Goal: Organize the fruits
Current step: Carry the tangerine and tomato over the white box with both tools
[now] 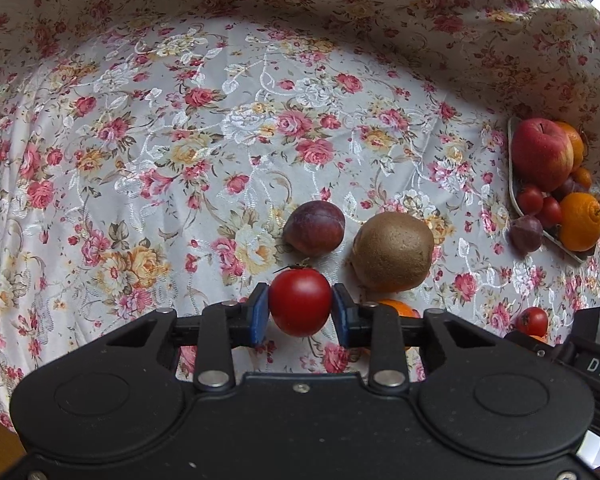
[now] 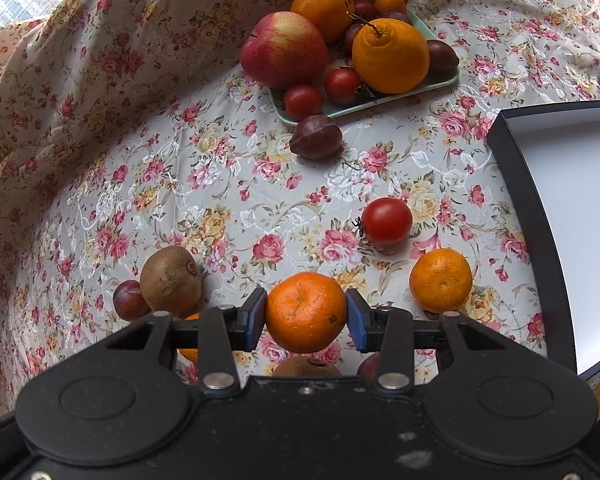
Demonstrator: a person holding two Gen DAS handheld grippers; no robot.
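Left gripper: both blue pads pressed flat against the sides of a small red tomato, pinching it; stem end faces away from the tool. Whether the tomato is clear of the cloth cannot be told.

Just beyond it on the floral tablecloth: a dark plum and, to its right, a brown kiwi, near each other but apart.

Right gripper: pads closed on a mandarin, one on each flank, fruit filling the gap.

Loose on the cloth around it: second mandarin to the right, a tomato on the cloth beyond that, a lone plum farther out, touching or nearly touching the tray's near edge.

Pale green tray at the far side, loaded: big red apple, two large oranges, small tomatoes, dark plums.

Dark-rimmed box with white inside at the right edge
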